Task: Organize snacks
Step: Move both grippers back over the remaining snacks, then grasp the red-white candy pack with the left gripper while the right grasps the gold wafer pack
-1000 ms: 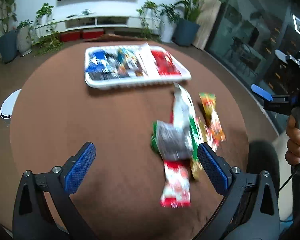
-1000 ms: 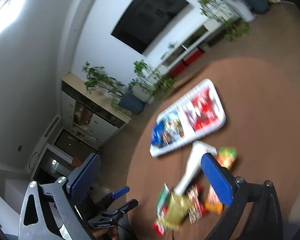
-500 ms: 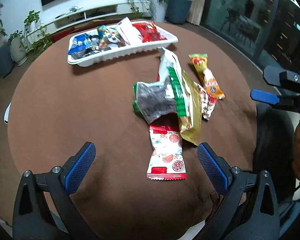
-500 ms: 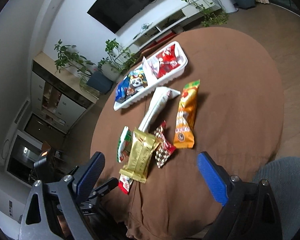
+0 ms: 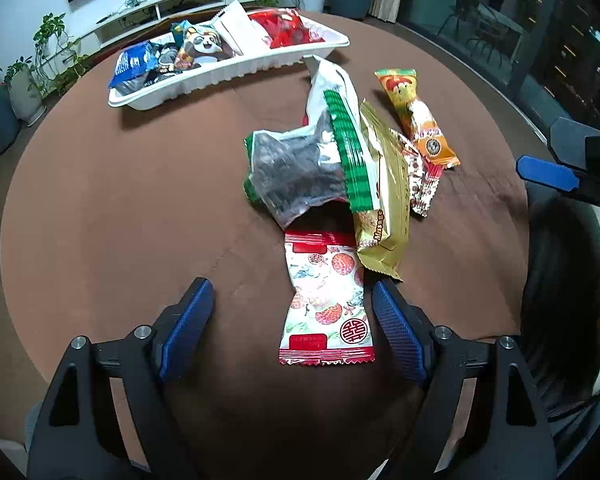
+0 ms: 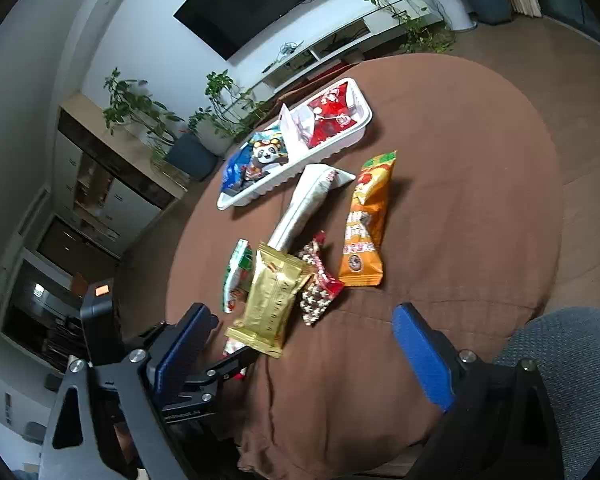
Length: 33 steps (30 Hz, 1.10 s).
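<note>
On the brown counter [image 5: 112, 208] the loose snacks lie heaped near its middle, well short of the white tray [image 5: 236, 70]. The left tool [image 5: 292, 320] hangs low with its jaws wide, having just been closing, and the red-and-white lychee packet [image 5: 326, 300] lies between them untouched. The right tool [image 6: 304, 336] stands wide and empty over the gold packet [image 6: 274, 304]

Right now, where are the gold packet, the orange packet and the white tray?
gold packet [image 6: 274, 300], right wrist view, middle of wrapper.
orange packet [image 6: 366, 224], right wrist view, mid-body.
white tray [image 5: 228, 76], left wrist view, front wall.
</note>
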Motion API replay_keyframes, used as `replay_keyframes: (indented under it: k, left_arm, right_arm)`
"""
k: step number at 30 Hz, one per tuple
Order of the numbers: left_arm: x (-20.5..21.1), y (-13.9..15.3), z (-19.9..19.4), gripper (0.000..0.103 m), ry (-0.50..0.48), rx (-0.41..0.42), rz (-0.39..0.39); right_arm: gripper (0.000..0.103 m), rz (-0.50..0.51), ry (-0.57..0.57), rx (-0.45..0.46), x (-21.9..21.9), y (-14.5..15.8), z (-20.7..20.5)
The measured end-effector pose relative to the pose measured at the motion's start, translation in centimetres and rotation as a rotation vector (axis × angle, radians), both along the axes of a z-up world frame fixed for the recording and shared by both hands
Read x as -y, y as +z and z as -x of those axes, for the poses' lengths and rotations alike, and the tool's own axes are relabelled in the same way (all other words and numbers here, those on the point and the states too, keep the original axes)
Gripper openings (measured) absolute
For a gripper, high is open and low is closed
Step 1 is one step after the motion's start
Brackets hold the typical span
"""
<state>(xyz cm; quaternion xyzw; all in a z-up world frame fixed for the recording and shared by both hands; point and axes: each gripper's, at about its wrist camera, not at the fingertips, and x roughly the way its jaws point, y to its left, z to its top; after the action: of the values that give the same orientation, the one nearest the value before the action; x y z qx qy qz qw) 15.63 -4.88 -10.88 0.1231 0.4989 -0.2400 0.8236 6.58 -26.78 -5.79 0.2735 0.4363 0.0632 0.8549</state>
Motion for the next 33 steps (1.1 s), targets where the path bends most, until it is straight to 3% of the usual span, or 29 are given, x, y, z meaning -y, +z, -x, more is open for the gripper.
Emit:
replay_keyframes:
  k: [4, 10, 16, 23, 27, 33]
  left_arm:
    - [0.1, -0.1, -0.2, 0.08, -0.002, -0.005, -0.001]
    - [0.2, -0.1, -0.5, 0.068, -0.009, -0.007, -0.001]
    - [0.4, -0.1, -0.8, 0.063, -0.021, -0.005, -0.002]
    - [-0.6, 0.2, -1.2, 0.036, -0.023, -0.005, 0.004]
    - [-1.1, 0.3, -1.2, 0.035, -0.03, -0.009, 0.012]
    - [-1.6, 0.3, -0.8, 0.034, -0.036, -0.007, 0.031]
  right_arm:
    - [0.092, 0.052, 0.007, -0.003, -0.5, 0.1, 0.0]
    - [0.09, 0.05, 0.041, -0.028, -1.7, -0.1, -0.4]
    - [0.074, -0.104, 0.078, -0.105, -3.1, -1.8, -1.5]
    - [0.069, -0.277, 0.052, -0.187, -3.5, -4.0, -2.8]
    - [0.069, -0.326, 0.027, -0.237, -3.6, -5.0, -3.5]
    - [0.069, -0.317, -0.022, -0.262, -3.5, -5.6, -4.2]
